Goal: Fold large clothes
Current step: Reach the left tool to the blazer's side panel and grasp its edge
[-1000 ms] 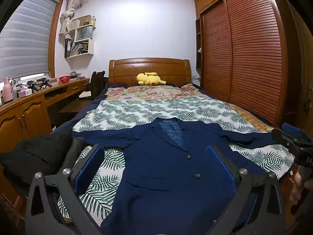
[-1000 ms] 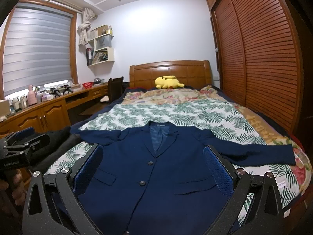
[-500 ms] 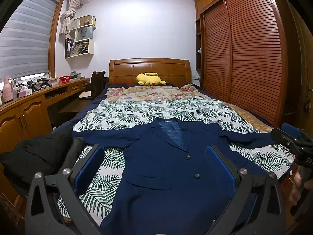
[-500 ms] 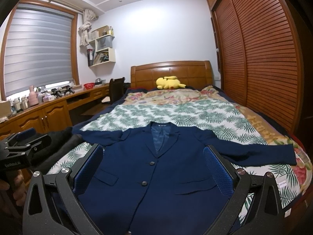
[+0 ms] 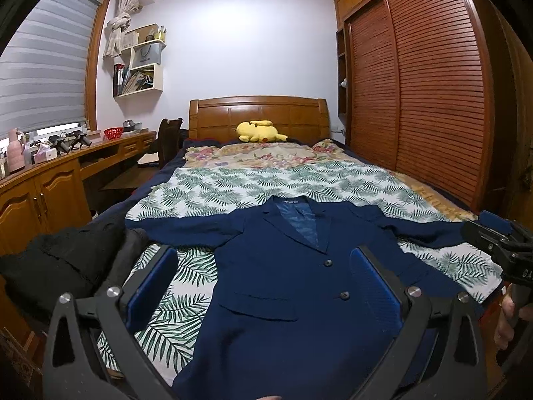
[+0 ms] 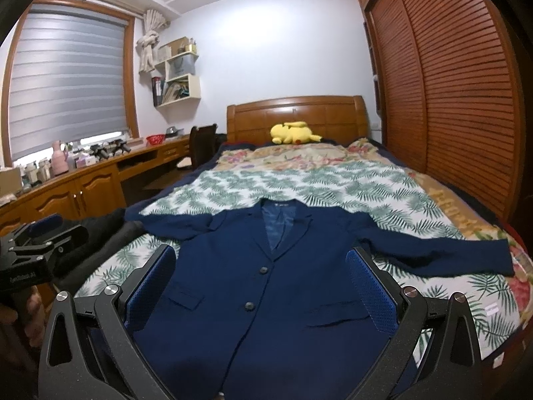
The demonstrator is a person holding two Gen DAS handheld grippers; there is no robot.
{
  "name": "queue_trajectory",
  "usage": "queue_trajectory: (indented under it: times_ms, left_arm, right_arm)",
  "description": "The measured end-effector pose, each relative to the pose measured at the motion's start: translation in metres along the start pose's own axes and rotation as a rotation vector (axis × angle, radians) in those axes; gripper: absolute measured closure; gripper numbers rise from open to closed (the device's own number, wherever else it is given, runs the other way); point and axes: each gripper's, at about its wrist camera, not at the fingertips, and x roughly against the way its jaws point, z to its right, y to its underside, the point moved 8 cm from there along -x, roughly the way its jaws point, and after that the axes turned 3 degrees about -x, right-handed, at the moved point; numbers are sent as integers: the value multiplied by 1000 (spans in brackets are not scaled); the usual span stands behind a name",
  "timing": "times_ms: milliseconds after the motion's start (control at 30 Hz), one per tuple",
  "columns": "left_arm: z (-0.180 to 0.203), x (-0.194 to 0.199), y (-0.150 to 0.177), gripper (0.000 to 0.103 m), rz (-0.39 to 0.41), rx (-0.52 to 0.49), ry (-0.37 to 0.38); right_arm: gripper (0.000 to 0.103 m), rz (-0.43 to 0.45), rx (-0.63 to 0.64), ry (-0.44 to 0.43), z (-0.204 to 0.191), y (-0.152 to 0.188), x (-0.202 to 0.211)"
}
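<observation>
While both show the blazer (image 5: 286, 286), only the right-wrist view shows its cuff (image 6: 499, 256).

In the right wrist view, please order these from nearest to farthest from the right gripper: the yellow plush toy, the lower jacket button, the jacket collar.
From the right gripper:
1. Lower jacket button, between the fingers.
2. Jacket collar, mid-bed.
3. Yellow plush toy, by the headboard.

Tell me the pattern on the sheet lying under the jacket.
Green palm fronds on white; the sheet under the jacket shows best in the right wrist view.
</observation>
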Motion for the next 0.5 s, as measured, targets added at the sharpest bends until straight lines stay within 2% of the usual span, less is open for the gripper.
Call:
queue_trajectory:
  times_ms: [233, 500]
  left_arm:
    - [-18, -38, 25, 0, -54, 9, 2]
    - [-47, -98, 55, 0, -156, 20, 0]
  right_arm:
    - [0, -50, 18, -21, 1, 24, -42]
    - [0, -109, 23, -55, 5, 45, -101]
